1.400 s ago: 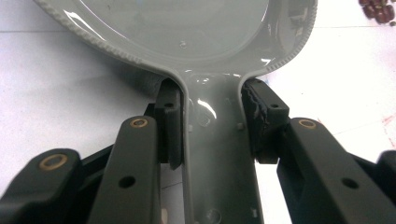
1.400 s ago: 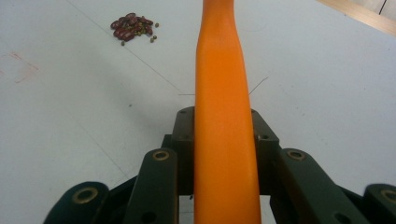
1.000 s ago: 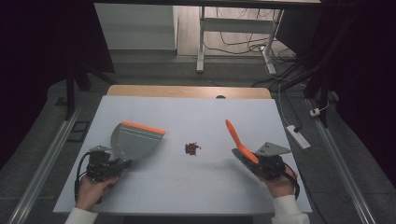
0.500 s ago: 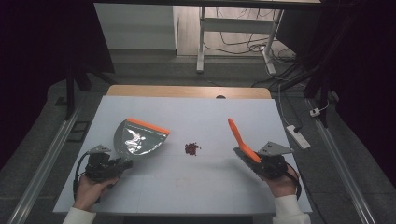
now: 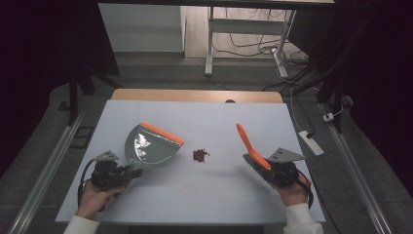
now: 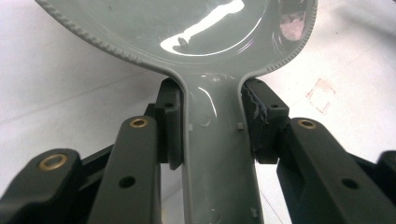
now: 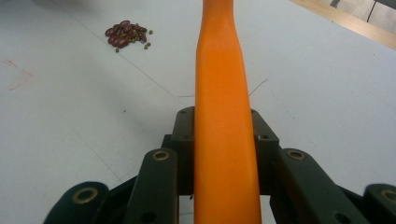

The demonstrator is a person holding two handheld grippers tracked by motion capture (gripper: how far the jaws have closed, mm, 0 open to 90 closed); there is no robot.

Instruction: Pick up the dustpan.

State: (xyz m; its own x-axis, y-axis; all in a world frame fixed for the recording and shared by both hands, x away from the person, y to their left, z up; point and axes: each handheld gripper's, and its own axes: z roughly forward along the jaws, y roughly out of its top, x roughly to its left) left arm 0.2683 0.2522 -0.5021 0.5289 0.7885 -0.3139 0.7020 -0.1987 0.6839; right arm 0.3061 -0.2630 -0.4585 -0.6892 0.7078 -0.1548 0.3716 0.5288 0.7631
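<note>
A grey dustpan (image 5: 148, 148) with an orange front lip is held tilted over the white table, left of centre. My left gripper (image 5: 132, 170) is shut on its grey handle (image 6: 217, 140), with one pad on each side. A small pile of dark red beans (image 5: 200, 155) lies mid-table, just right of the pan's lip. My right gripper (image 5: 258, 163) is shut on an orange brush handle (image 5: 246, 141), which slants up and away toward the far left. The right gripper view shows that handle (image 7: 224, 116) running up the middle and the beans (image 7: 127, 33) at upper left.
The white tabletop (image 5: 219, 195) has a wooden strip (image 5: 195, 95) along its far edge. A faint reddish mark (image 6: 322, 88) shows on the surface near the pan. A white power strip (image 5: 310, 141) lies on the floor to the right, and a desk frame (image 5: 209, 44) stands behind.
The dustpan has tipped a little, so its inner face now catches the light, and it sits slightly further right. The brush handle and both hands have barely moved.
</note>
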